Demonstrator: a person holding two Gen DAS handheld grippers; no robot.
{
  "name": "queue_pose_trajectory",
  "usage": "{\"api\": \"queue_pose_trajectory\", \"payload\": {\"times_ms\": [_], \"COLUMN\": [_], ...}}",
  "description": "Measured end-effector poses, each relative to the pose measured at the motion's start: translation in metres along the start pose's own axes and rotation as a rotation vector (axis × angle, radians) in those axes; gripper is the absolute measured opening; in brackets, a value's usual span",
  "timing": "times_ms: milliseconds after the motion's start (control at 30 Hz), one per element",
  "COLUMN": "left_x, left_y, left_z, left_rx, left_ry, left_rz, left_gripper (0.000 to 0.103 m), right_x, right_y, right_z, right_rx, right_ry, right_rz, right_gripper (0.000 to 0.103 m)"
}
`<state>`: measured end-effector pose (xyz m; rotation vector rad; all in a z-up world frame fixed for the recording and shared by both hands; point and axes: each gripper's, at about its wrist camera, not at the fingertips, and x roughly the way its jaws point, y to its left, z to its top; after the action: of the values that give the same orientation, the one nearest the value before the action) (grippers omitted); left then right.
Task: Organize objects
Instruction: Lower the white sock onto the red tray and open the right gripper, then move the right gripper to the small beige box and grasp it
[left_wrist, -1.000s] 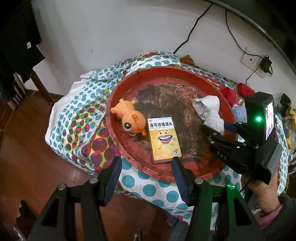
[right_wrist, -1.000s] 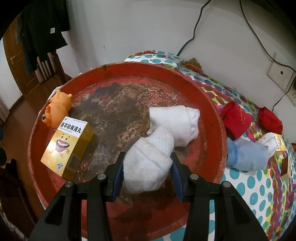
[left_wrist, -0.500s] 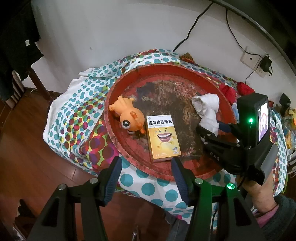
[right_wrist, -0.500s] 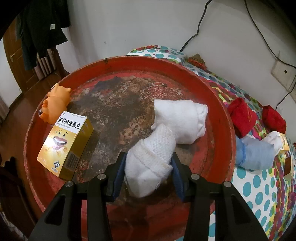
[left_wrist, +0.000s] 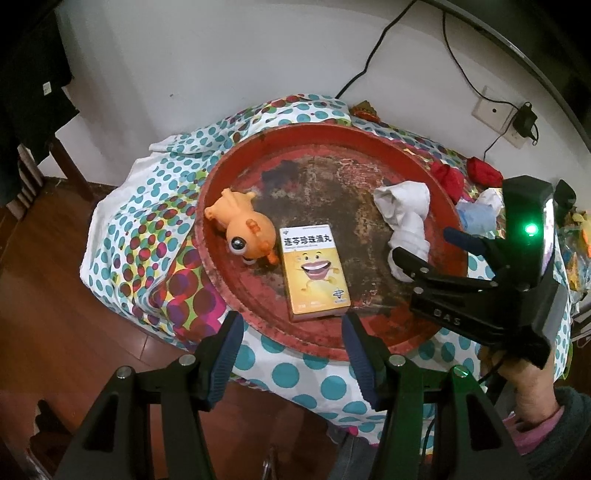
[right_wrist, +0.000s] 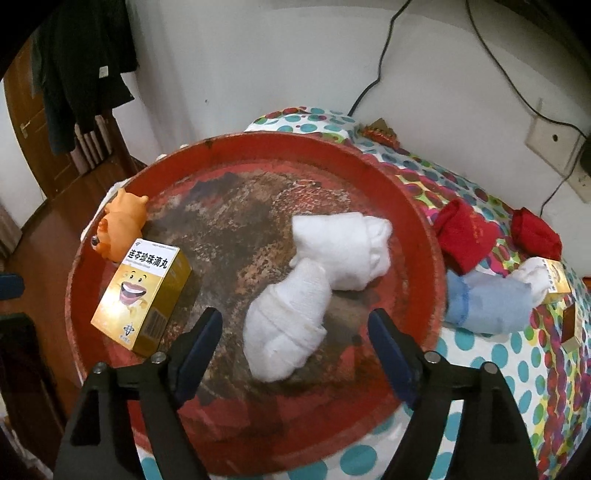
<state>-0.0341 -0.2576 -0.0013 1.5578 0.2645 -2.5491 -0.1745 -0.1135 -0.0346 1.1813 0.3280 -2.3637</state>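
Note:
A round red tray (left_wrist: 229, 280) (right_wrist: 424, 236) lies on a polka-dot cloth. In it are a white rolled sock pair (right_wrist: 288, 325) (left_wrist: 406, 218), a yellow medicine box (left_wrist: 314, 273) (right_wrist: 144, 295) and an orange toy (left_wrist: 243, 229) (right_wrist: 120, 227). My right gripper (right_wrist: 295, 332) is open, its fingers either side of the near sock roll and apart from it; it also shows in the left wrist view (left_wrist: 421, 245). My left gripper (left_wrist: 291, 343) is open and empty, above the tray's near rim, short of the box.
Right of the tray on the cloth (right_wrist: 517, 373) lie two red socks (right_wrist: 465, 236), a light blue sock (right_wrist: 484, 302) and a small box (right_wrist: 557, 277). A white wall with a socket and cables stands behind. Wooden floor (left_wrist: 55, 295) lies to the left.
My right gripper has opened and let go of the white sock roll, which now lies in the tray. Both grippers have drawn back a little.

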Motion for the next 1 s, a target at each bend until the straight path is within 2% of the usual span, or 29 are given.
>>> {"api": "queue_pose_trajectory", "payload": {"times_ms": [200,333,433,533,667,767,1000], "left_x": [0.005,0.009,0.013,0.012,0.003,-0.001,0.015], "left_y": [-0.01,-0.019,-0.028,-0.037,-0.053,-0.07,-0.113], "left_z": [-0.002,-0.004,-0.006,-0.007,-0.008,-0.011,-0.02], "left_rx": [0.019,0.039,0.058,0.078,0.104,0.147,0.264], "left_ry": [0.013,0.023,0.035,0.024,-0.018,-0.047,-0.05], "left_rz": [-0.001,-0.001,-0.004,-0.012,-0.068,-0.094,-0.148], "left_gripper": [0.057,0.057,0.057,0.057,0.057,0.057,0.057], "right_x": [-0.025,-0.039,-0.05,-0.054,-0.052,-0.052,-0.045], "right_y": [-0.026,-0.059,-0.091,-0.122,-0.168,-0.204,-0.277], "right_z": [-0.012,-0.023,-0.032,-0.044,-0.066,-0.081,-0.101], "right_rx": [0.041,0.094,0.155,0.184,0.224,0.294,0.442], "right_ry": [-0.033,-0.05,-0.062,-0.057,-0.026,-0.015,-0.02], "right_rz": [-0.017,-0.048,-0.089,-0.165,-0.283,-0.326,-0.356], "right_gripper": [0.086,0.088,0.088,0.088,0.088,0.087,0.087]}}
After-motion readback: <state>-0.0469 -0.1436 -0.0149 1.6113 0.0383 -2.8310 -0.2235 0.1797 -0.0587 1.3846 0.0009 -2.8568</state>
